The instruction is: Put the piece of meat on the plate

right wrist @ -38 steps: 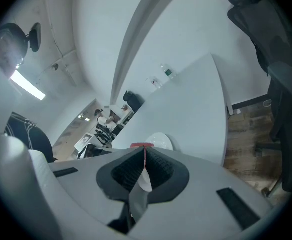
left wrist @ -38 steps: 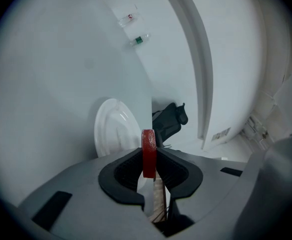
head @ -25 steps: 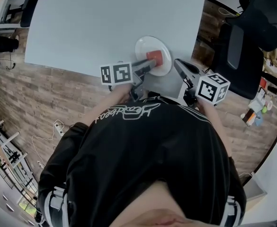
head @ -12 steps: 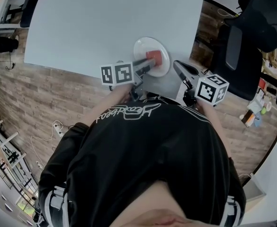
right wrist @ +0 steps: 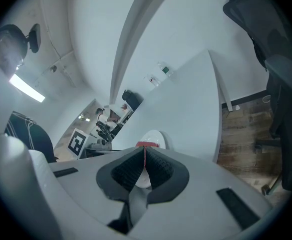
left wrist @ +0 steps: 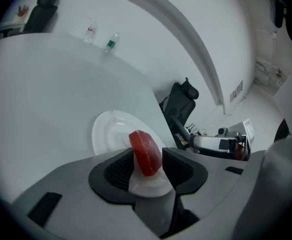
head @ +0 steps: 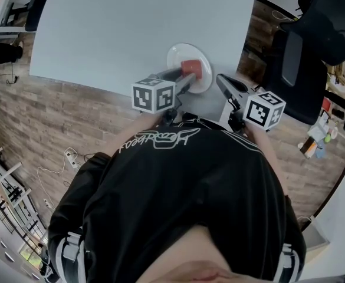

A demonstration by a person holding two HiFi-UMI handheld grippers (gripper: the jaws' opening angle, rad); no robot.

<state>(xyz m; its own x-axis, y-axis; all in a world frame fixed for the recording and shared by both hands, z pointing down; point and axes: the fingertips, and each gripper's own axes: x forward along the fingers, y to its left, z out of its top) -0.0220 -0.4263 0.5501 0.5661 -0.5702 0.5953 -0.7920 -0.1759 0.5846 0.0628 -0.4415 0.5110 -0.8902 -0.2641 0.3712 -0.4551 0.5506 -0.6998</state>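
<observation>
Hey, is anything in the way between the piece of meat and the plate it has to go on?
Nothing visible. The meat stands between the left gripper's opening jaws, over the plate, whose surface looks bare.

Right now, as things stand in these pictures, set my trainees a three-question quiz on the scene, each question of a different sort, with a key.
1. Multiple choice: what stands between the jaws of the left gripper? A a bottle; B the red piece of meat; C nothing.
2. True or false: the right gripper holds the white plate.
3. Fill in: the plate sits on a plain ___ table.

Key
1. B. The jaws are opening around the meat, at the plate.
2. False. Its jaws are shut with nothing in them.
3. White.
</observation>
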